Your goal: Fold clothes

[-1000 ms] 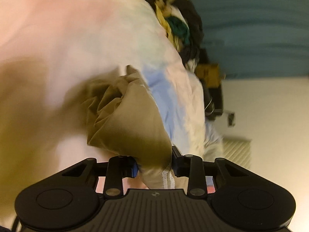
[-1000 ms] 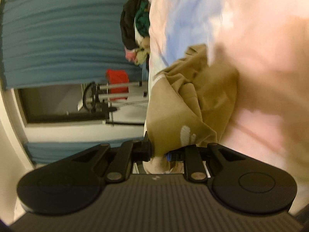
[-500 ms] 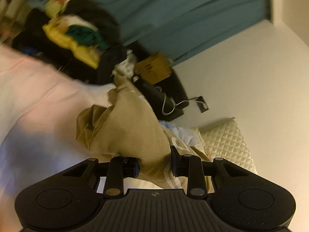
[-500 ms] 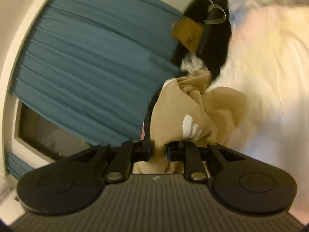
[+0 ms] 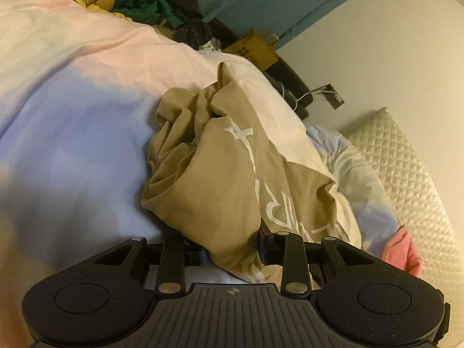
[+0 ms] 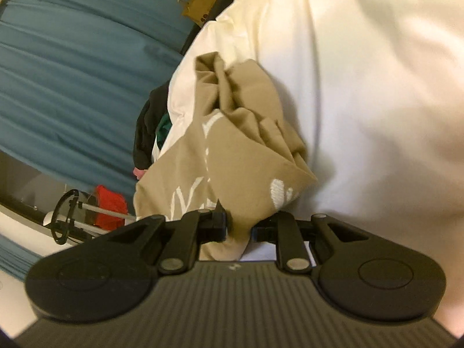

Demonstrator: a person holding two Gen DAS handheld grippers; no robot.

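Our left hand-held gripper (image 5: 230, 253) pinches a bunch of the tan shirt (image 5: 220, 174), and our right hand-held gripper (image 6: 239, 227) pinches another bunch of it. The shirt is crumpled, with white letters on it, and lies on the bed's pale blanket (image 5: 87, 87). A pile of clothes (image 5: 139, 3) sits far back.
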